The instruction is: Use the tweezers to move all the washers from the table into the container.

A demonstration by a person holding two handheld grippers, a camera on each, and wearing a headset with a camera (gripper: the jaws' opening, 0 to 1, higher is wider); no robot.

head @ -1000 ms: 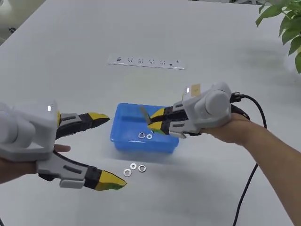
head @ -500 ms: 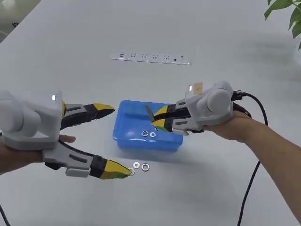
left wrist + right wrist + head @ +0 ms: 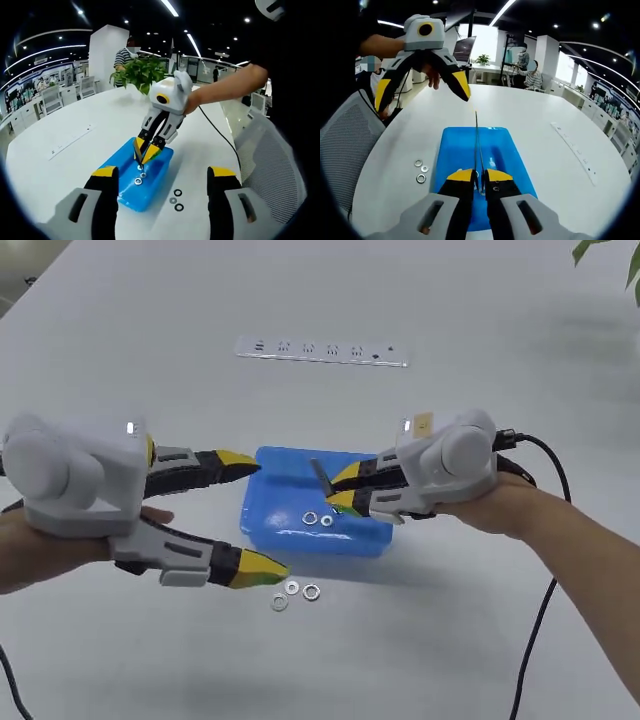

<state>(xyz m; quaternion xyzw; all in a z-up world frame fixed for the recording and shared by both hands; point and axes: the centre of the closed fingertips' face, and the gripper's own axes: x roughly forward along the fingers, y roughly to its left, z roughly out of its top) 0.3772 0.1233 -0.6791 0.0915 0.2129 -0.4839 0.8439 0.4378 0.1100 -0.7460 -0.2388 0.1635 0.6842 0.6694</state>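
Right hand-held gripper point(image 3: 340, 492) is clamping slim metal tweezers point(image 3: 318, 475) over blue plastic container point(image 3: 272, 488) holding two metal washers point(image 3: 318, 520). Three loose washers point(image 3: 295, 592) are lying on white worktop point(image 3: 450, 640) just beside it. Left hand-held gripper point(image 3: 262, 514) is gaping, empty.

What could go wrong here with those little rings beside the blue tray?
The left gripper, open, hangs close to the three washers on the table; a bump could scatter them. The tweezers are thin and pinched in the right gripper over the blue container; they might twist or slip when gripping a flat washer.
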